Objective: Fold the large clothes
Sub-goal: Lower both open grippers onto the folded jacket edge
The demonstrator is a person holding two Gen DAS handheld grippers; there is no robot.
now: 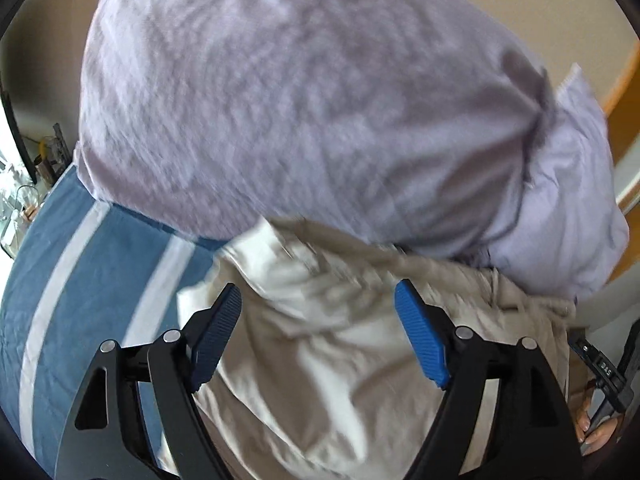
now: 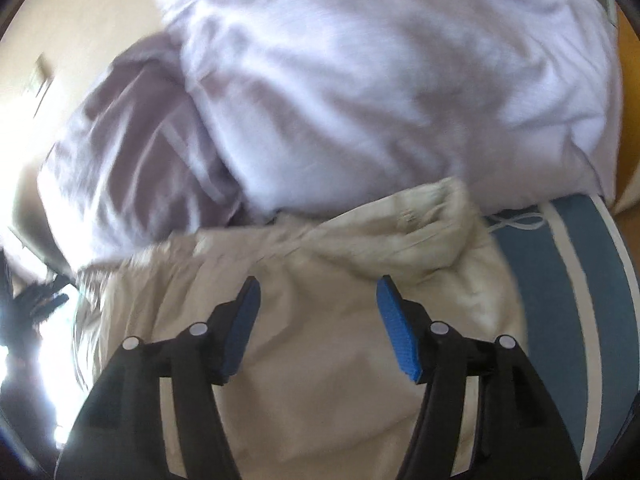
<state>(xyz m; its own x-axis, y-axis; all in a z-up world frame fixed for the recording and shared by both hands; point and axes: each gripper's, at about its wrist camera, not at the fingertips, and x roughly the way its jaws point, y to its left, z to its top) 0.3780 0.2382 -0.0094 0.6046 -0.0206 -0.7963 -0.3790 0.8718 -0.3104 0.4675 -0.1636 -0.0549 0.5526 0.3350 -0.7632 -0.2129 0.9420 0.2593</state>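
Note:
A cream garment [image 1: 328, 320] lies rumpled on a blue bedspread with white stripes [image 1: 80, 280]. My left gripper [image 1: 318, 304] is open just above it, blue pads apart, holding nothing. In the right wrist view the same cream garment [image 2: 320, 300] shows a hood and a white drawstring [image 2: 516, 222] at its far right. My right gripper [image 2: 318, 292] is open over the garment's middle and empty. Both views are blurred.
A large lilac duvet or pillow heap [image 1: 300, 100] fills the far side of the bed, also in the right wrist view [image 2: 380, 80]. The bedspread [image 2: 560, 280] shows to the right. An orange wooden edge [image 1: 624, 84] is at far right, and clutter [image 1: 32, 168] at far left.

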